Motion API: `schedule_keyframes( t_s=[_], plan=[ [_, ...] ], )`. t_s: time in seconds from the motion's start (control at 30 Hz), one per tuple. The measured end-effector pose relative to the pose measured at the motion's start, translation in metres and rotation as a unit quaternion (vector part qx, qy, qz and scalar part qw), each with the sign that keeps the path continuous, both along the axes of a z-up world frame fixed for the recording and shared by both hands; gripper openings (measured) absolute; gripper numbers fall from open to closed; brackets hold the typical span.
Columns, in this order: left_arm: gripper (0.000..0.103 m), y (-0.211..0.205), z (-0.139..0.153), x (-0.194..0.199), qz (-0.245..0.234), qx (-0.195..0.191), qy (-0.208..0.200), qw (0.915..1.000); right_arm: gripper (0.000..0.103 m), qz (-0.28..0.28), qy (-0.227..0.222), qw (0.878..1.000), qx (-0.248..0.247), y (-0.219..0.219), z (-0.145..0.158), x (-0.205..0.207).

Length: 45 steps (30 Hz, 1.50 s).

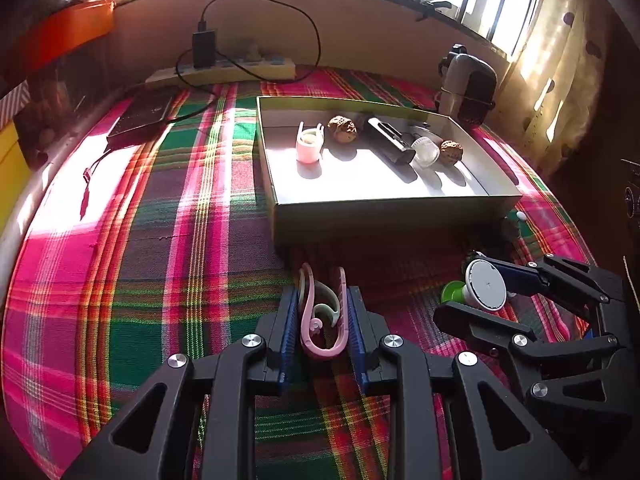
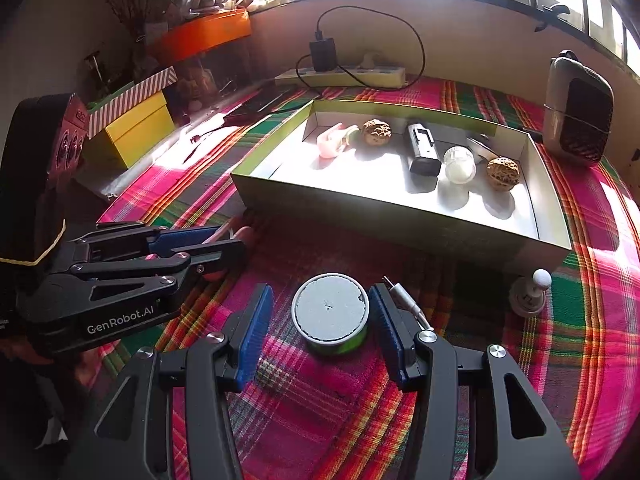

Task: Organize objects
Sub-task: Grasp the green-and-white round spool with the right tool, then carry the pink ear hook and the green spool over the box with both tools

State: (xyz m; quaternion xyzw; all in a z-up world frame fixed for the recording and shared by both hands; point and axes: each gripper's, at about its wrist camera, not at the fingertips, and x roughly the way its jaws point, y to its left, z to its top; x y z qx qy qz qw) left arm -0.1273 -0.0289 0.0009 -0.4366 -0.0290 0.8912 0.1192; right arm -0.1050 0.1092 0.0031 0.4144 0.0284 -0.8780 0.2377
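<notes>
My left gripper [image 1: 323, 300] is shut on a pink clip [image 1: 322, 320] just above the plaid cloth, in front of the open box [image 1: 384, 210]. It also shows in the right wrist view [image 2: 208, 246]. My right gripper [image 2: 320, 304] is open around a round jar with a grey lid [image 2: 330, 312] standing on the cloth; its pads do not touch it. The jar also shows in the left wrist view [image 1: 486, 285]. The box [image 2: 400, 220] holds a pink clip [image 2: 334, 142], two walnuts [image 2: 376, 132], a black device [image 2: 422, 150] and a small clear jar [image 2: 460, 164].
A small stand with a white ball [image 2: 530, 290] sits right of my right gripper. A grey heater [image 2: 578, 116] stands at the back right, a power strip with charger [image 2: 340, 74] at the back. Yellow and striped boxes [image 2: 136, 124] stand at the left.
</notes>
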Motion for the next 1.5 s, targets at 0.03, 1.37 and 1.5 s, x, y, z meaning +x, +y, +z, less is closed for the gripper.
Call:
schedule_keyframes(
  t_s=[0.03,1.37,1.5],
  plan=[
    [0.022,-0.0001,0.0,0.0,0.001,0.0,0.0,1.0,0.051,-0.001,0.0,1.0,0.001,-0.0003,0.0001,-0.0002],
    [0.022,-0.0004,0.0015,-0.0017,0.004,0.004,-0.001,1.0,0.035,-0.008,0.001,1.0,-0.009,0.0034,0.002,0.0005],
    [0.021,-0.0014,0.0059,0.001,0.003,0.003,0.004,1.0,0.035,-0.008,0.004,1.0,-0.014,0.0049,0.0056,0.0007]
  ],
)
